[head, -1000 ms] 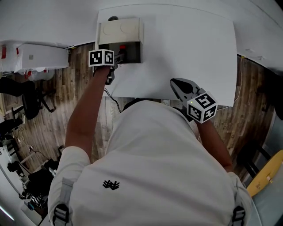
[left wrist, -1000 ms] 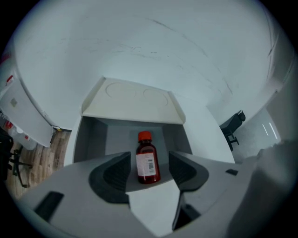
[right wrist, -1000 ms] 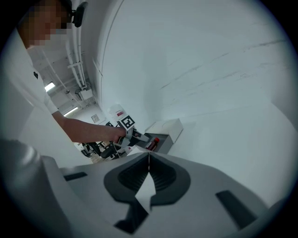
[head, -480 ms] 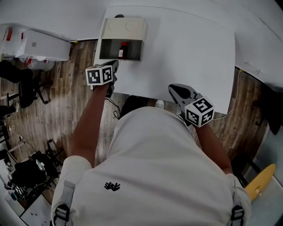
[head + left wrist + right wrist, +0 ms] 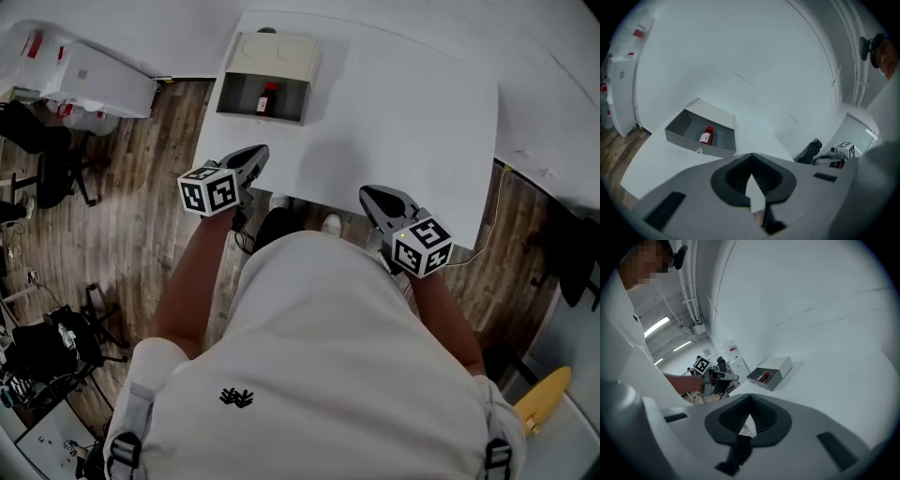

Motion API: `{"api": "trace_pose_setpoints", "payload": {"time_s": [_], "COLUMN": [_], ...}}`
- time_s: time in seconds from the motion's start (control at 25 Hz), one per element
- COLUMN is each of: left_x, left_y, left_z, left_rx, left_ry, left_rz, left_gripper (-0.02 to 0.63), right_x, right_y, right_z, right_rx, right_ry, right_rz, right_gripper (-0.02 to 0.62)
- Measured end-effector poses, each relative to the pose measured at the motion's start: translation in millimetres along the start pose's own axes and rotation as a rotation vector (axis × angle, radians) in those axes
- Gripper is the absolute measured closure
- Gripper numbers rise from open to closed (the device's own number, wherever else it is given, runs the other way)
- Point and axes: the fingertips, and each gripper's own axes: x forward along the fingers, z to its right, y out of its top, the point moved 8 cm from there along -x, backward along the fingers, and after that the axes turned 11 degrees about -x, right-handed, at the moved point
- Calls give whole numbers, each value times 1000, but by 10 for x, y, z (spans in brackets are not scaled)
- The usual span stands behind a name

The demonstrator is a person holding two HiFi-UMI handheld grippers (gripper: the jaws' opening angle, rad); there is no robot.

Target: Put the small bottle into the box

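The small bottle (image 5: pixel 268 97), red-brown with a white label, lies inside the open grey box (image 5: pixel 236 92) at the table's far left; its cream lid (image 5: pixel 277 53) is folded back. The left gripper view shows the bottle (image 5: pixel 706 136) in the box (image 5: pixel 679 133) well ahead of my left gripper (image 5: pixel 751 161). That left gripper (image 5: pixel 257 154) hovers by the table's near left edge; its jaws have just closed, with nothing between them. My right gripper (image 5: pixel 368 194) is shut and empty at the near edge; its own view has the box (image 5: pixel 778 366) and bottle (image 5: pixel 763 377) far off.
The white table (image 5: pixel 412 112) carries only the box. Wooden floor, chairs and equipment (image 5: pixel 47 169) lie to the left. A white unit (image 5: pixel 84 75) stands at the far left. The right gripper (image 5: pixel 820 154) shows in the left gripper view.
My left gripper has drawn back from the box toward the person and its jaws have closed. The bottle stays in the box. The right gripper has shifted only slightly.
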Motion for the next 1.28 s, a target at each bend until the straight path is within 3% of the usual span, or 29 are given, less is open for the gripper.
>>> {"api": "trace_pose_setpoints", "payload": {"time_s": [0.24,0.56,1.28], "left_x": [-107,-202,-201], "left_y": [-190,-335,-380], "left_z": [229,484,614], "left_rx": [21,108,157], "left_ry": [-6,-25,-33], "left_rz": [-8,-37,-59], "left_gripper": [600,600,600], "right_x": [-29,-89,-217], "right_y": [-2,-6,-60], "right_z": [-66,-78,-124], "right_rx": [-13,-33,-58], "right_ry": [18,25,16], "right_rz": [4,5,1], "right_gripper": [589,589,589]}}
